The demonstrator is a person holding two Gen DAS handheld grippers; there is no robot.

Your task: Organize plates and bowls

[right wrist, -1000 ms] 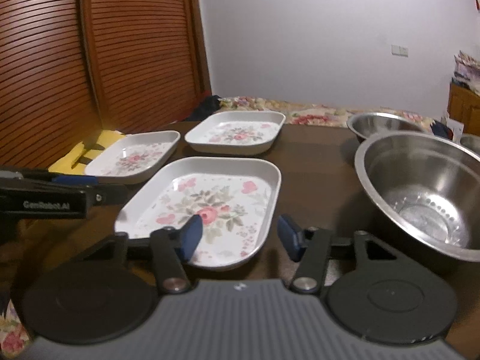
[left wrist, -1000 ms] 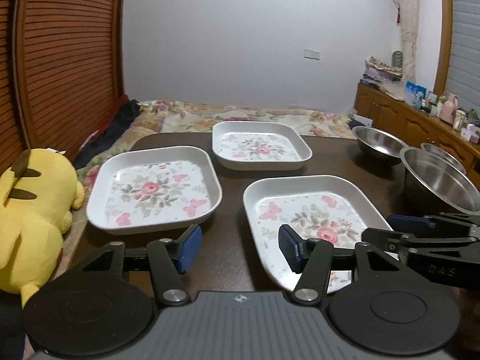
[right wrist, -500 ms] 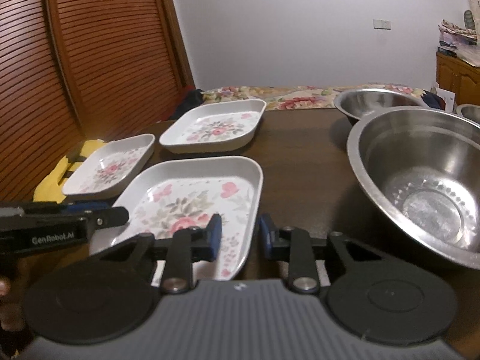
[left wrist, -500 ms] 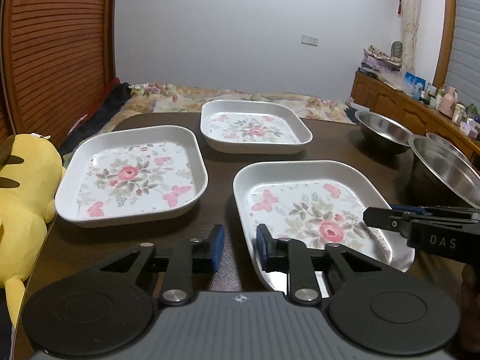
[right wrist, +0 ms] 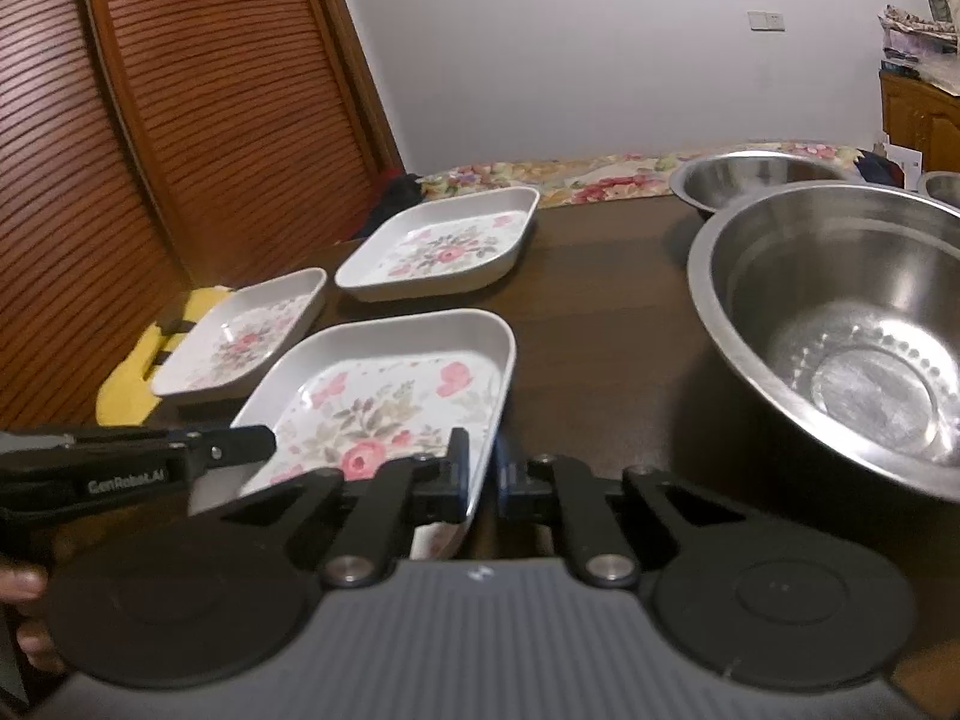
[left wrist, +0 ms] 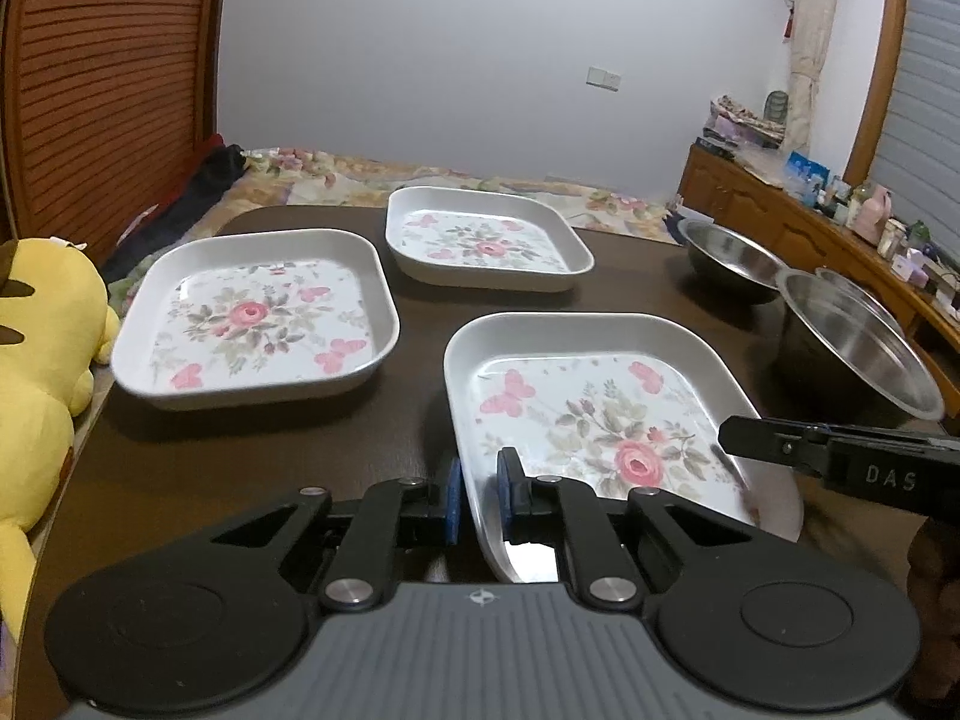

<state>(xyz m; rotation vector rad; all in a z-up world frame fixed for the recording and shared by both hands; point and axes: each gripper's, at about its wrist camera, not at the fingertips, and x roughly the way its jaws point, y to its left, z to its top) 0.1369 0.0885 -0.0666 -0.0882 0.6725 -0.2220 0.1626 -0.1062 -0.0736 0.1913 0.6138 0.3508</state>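
Three white square plates with pink flower prints lie on a dark table. My left gripper [left wrist: 480, 495] is shut on the near left rim of the nearest plate [left wrist: 594, 414]. My right gripper [right wrist: 480, 471] is shut on the same plate's [right wrist: 384, 402] near right rim. The plate is tilted a little, its near edge raised. A second plate [left wrist: 255, 315] lies to the left and a third plate [left wrist: 483, 246] lies further back. A large steel bowl [right wrist: 852, 324] stands to the right, with a smaller steel bowl [right wrist: 756, 177] behind it.
A yellow plush toy [left wrist: 42, 336] lies off the table's left edge. A wooden slatted door [right wrist: 180, 120] is at the left. A bed with a flowered cover [left wrist: 360, 174] lies beyond the table. A wooden cabinet [left wrist: 798, 234] with small items runs along the right.
Both grippers have moved in and closed from open onto the nearest plate's near rim, one at each side. The plate's near edge has come up slightly.
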